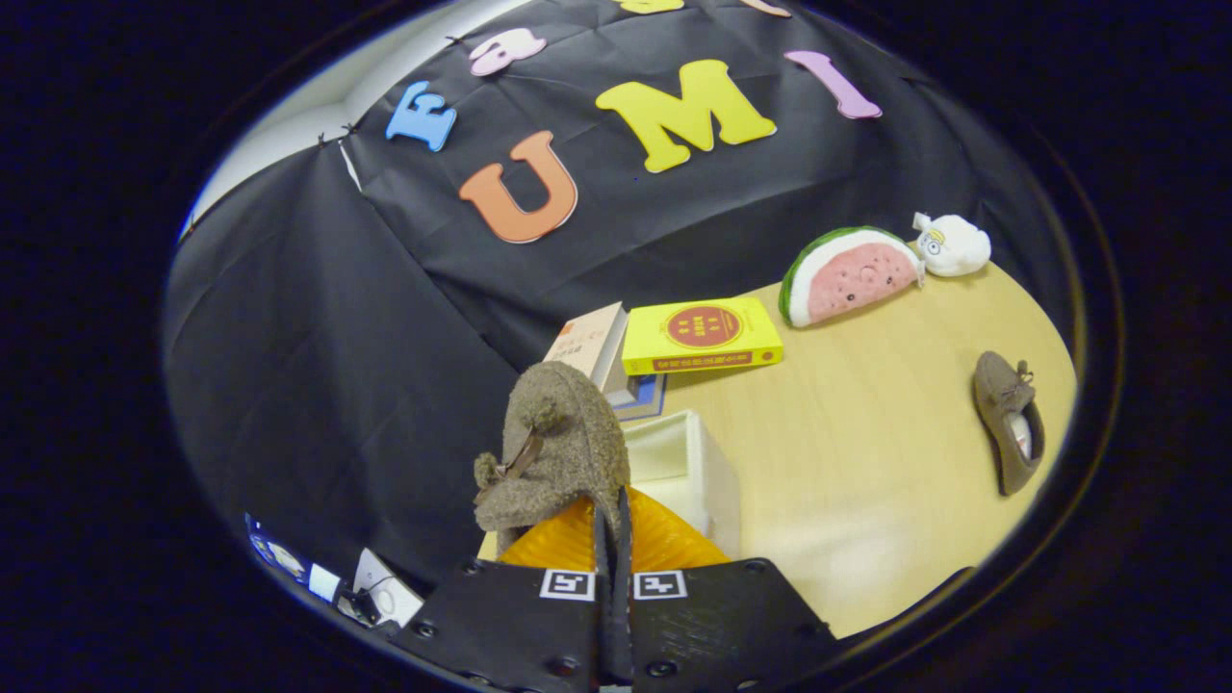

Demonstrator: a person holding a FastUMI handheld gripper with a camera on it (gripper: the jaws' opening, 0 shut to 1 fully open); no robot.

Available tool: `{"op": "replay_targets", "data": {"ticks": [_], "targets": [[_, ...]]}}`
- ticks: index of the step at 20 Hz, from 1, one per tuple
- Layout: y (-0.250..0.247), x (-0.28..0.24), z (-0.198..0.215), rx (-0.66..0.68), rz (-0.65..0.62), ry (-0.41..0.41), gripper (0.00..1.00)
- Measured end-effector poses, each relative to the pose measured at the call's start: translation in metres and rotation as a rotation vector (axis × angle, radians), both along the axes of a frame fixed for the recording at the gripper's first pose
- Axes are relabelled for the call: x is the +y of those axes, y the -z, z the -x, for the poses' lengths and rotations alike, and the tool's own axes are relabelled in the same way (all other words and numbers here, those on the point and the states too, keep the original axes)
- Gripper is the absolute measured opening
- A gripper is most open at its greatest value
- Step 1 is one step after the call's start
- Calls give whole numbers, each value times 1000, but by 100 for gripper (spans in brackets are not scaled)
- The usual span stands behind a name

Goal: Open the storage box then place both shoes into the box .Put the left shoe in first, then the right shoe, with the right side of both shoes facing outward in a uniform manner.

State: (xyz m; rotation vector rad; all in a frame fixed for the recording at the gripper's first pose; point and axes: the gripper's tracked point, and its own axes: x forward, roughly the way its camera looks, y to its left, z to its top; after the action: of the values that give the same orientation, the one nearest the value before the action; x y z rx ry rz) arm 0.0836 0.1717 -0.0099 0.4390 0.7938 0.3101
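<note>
My gripper (612, 515) is shut on a fuzzy brown shoe (558, 448), pinching the rim of its opening so that it hangs off the table with its small bow facing me. Just behind and below it stands the white storage box (703, 462), open, with an orange lid or flap (664, 544) showing under the fingers. The second brown shoe (1008, 420) lies on its side on the wooden table (866, 462), far off to the right of the fingers.
A yellow book (700, 334) and a tan book (589, 345) rest on a stack just beyond the box. A watermelon-slice plush (847, 274) and a small white plush (953, 243) sit at the table's back by the cloth wall.
</note>
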Motion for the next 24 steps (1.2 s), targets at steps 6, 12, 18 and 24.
{"op": "replay_targets", "data": {"ticks": [6,12,18,24], "targets": [[38,53,-7,86,-82,99,0],[90,61,1,160,-59,197,0],[121,68,0,259,-64,239,0],[127,79,6,304,-60,172,20]]}}
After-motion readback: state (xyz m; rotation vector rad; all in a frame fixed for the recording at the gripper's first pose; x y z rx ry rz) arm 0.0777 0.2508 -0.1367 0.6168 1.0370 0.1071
